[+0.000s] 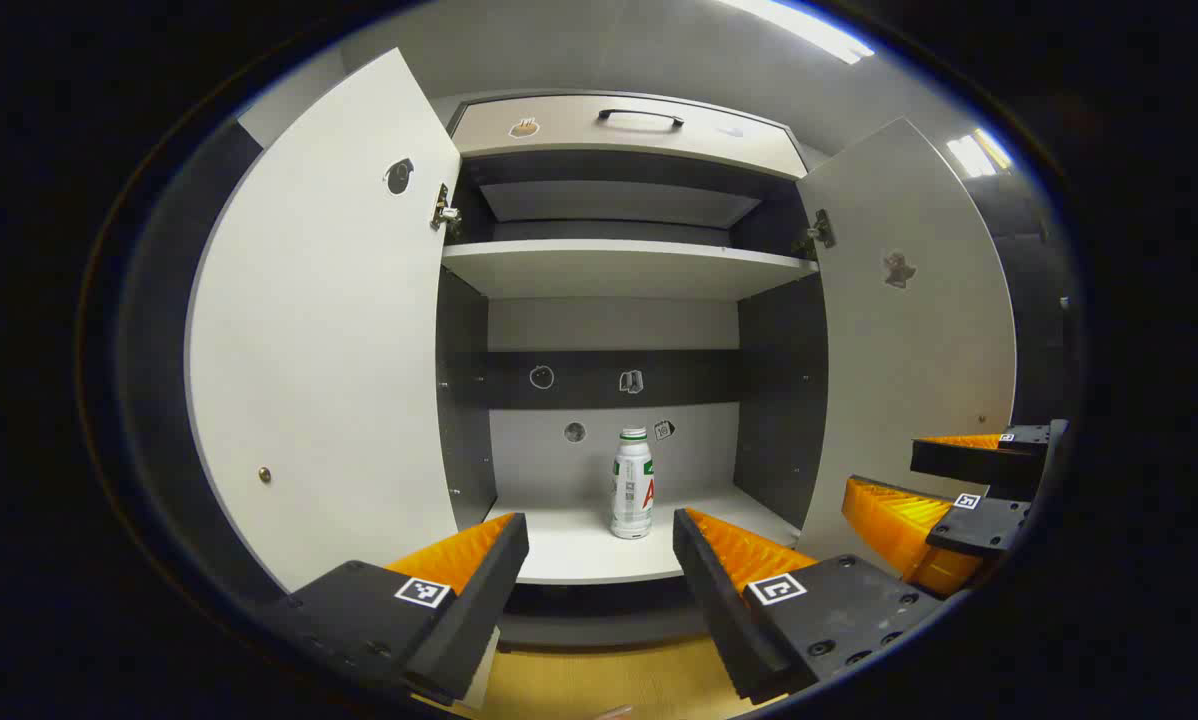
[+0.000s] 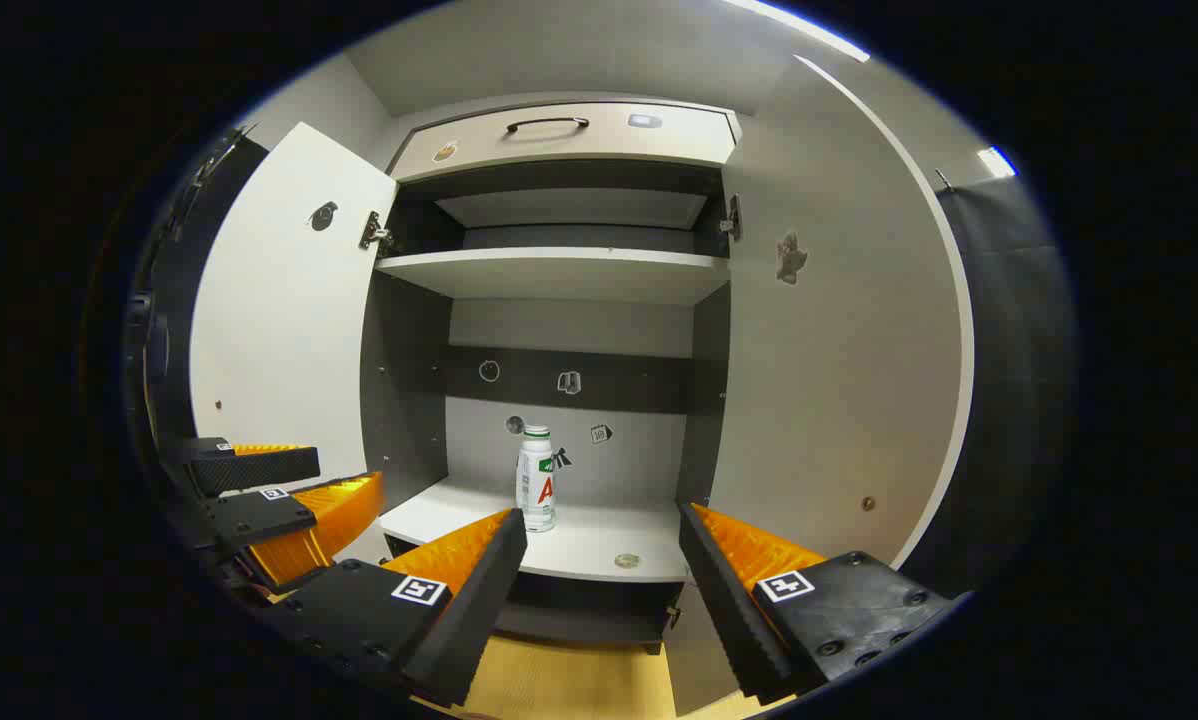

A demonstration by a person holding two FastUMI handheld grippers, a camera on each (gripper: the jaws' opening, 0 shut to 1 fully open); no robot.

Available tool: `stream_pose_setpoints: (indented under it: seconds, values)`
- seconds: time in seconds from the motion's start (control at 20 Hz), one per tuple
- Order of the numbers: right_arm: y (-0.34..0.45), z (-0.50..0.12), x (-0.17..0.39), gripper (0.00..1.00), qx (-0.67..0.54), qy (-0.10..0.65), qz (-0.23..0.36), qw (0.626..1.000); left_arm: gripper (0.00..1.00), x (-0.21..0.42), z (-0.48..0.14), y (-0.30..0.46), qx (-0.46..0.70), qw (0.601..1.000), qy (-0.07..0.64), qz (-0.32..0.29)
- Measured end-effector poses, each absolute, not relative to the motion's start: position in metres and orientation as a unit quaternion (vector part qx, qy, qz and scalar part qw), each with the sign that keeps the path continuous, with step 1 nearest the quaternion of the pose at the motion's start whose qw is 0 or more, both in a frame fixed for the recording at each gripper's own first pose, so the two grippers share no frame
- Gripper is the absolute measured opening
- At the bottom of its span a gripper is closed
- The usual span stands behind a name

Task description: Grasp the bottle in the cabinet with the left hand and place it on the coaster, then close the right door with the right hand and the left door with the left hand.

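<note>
Left gripper (image 1: 599, 545) held apart and empty, right gripper (image 2: 599, 545) likewise apart, bottle (image 1: 632, 484) stood upright on the lower shelf (image 1: 579, 550) beyond and between the 2 fingers, a small round disc (image 2: 626, 561) seen near the shelf edge in the right gripper view, left door (image 1: 329, 330) and right door (image 1: 909, 330) swung wide.

The left gripper (image 1: 599, 545) is level, its fingers spread wide with nothing between them. The right gripper (image 2: 599, 545) is level beside it, fingers equally wide apart and empty. Each shows at the edge of the other's view, close alongside.
</note>
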State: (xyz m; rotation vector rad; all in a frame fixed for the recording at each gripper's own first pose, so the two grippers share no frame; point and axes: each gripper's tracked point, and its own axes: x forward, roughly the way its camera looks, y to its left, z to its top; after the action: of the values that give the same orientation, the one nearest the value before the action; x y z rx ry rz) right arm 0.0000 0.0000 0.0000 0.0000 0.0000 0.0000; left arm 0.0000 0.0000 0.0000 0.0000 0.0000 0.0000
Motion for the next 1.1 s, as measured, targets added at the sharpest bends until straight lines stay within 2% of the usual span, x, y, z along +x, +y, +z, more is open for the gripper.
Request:
stream_pose_setpoints:
  seconds: [0.7,1.1]
  values:
    - [0.005,0.002,0.0,0.97,-0.003,0.003,-0.014,1.0,0.92,0.002,0.007,0.011,-0.006,1.0,-0.014,-0.005]
    - [0.018,0.003,-0.006,0.97,-0.011,0.003,-0.035,0.999,0.92,0.005,-0.001,0.019,-0.009,0.999,-0.009,-0.037]
